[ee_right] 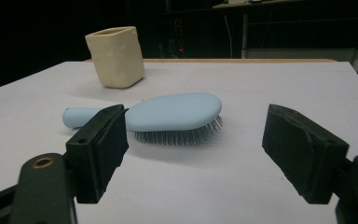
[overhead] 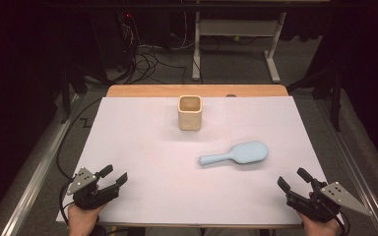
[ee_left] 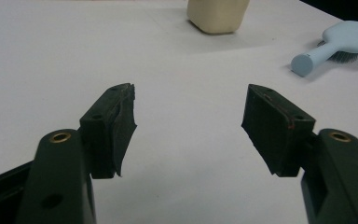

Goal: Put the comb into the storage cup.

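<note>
Nearest the person, the left gripper [overhead: 113,176] sits at the near left corner of the table [overhead: 128,147], held in a hand [overhead: 82,219] that comes in from the bottom edge. Its jaws stand apart with nothing between them; in the left gripper view only bare white tabletop lies in the gap. At the near right corner the right gripper [overhead: 292,179] is held the same way, its jaws wide apart and empty, angled in toward the middle of the table.

Farther out, right of centre, lies the light blue hairbrush [overhead: 237,154]. It rests bristles down, its handle pointing toward the left side of the table and its oval head toward the right. In the right gripper view the hairbrush [ee_right: 168,113] lies just beyond the jaw tips, apart from both.

Beyond it, near the far edge, a cream cup [overhead: 190,112] stands upright, well apart from the hairbrush.

No brand, label or writing can be read on the hairbrush, the cup or either gripper.
</note>
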The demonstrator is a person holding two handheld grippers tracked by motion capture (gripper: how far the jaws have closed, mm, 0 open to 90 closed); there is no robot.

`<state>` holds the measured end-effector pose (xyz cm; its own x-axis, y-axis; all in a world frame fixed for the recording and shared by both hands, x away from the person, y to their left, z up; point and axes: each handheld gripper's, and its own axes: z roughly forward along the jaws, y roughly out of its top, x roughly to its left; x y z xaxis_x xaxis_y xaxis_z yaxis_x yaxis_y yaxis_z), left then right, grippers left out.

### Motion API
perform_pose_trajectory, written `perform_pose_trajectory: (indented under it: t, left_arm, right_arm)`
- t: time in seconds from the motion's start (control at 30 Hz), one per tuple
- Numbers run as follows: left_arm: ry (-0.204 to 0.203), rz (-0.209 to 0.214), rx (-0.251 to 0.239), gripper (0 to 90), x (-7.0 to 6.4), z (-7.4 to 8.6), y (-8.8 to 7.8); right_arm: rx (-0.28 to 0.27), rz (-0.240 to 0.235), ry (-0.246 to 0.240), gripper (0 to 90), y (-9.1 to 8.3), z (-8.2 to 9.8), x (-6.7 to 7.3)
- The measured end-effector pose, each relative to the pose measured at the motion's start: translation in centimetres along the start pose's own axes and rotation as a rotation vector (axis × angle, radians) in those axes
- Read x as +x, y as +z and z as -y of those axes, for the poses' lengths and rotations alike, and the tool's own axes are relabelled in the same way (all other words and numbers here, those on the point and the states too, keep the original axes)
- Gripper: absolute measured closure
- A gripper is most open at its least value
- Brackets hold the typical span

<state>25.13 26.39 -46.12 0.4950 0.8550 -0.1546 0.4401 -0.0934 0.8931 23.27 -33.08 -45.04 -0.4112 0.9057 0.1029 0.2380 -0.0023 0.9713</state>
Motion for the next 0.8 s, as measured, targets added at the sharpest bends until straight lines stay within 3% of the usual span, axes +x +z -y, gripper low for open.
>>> perform_pose_trajectory:
  t: [0.8]
  left_arm:
    - [0.007,0.001,0.001,35.4,-0.1,0.0,0.1]
  right_arm:
    - [0.009,-0.056,-0.043,24.2,1.9,-0.3,2.1]
